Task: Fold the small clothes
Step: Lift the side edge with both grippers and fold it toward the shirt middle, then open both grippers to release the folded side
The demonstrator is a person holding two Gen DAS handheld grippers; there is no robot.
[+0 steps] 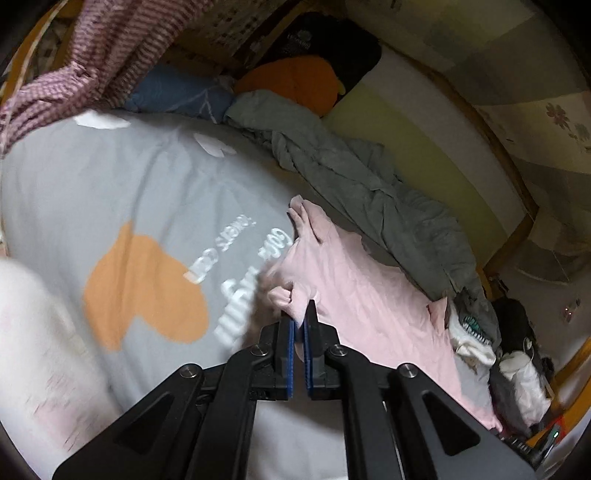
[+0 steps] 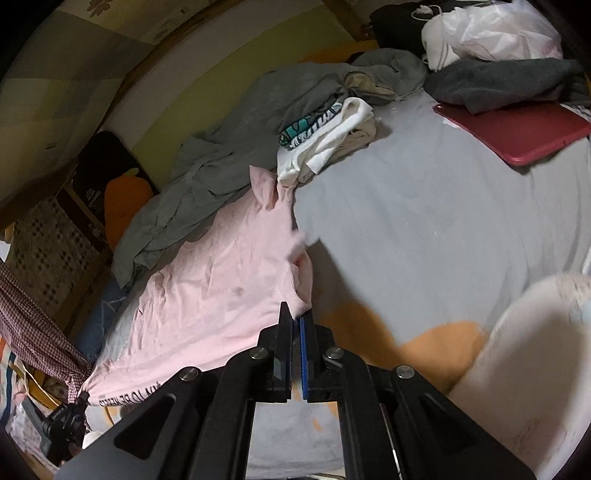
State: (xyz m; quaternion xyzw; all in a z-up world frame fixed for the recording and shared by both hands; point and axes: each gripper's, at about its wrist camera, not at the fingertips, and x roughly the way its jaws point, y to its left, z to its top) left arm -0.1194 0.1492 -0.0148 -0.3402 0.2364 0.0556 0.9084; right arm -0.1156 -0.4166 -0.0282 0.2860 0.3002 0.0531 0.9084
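Grey bedding [image 1: 110, 192] with an orange heart print [image 1: 144, 288] and white lettering covers the work surface. A yellow-green mattress edge [image 1: 424, 140] and a wooden frame run along the far side.

1. Pink garment [image 1: 362, 295] [image 2: 214, 284]: lies spread on the bedding, its long axis parallel to the crumpled grey blanket [image 1: 369, 192] [image 2: 229, 166] just beside it. In the right wrist view the axis runs from the lower left hem, which carries dark printed lettering, up to a gathered tip near the folded clothes stack [image 2: 325, 136]. The cloth is wrinkled and mostly flat.

2. Left gripper [image 1: 299, 325]: blue-padded jaws pressed together on a bunched edge of the pink garment. The pinched cloth rises above the fingertips in a small knot.

3. Right gripper [image 2: 295, 325]: jaws nearly closed, pinching a corner fold of the pink garment at its right-hand edge.

4. Surroundings: a red flat case [image 2: 517, 136] lies on the bedding well apart from the garment, partly under a dark grey cloth [image 2: 509, 85]. A white plastic bag [image 2: 495, 29] sits behind it. A maroon checked fabric [image 1: 92, 55] hangs at the upper left of the left wrist view. Blurred pale shapes cross the near corners of both views; what they are cannot be told.
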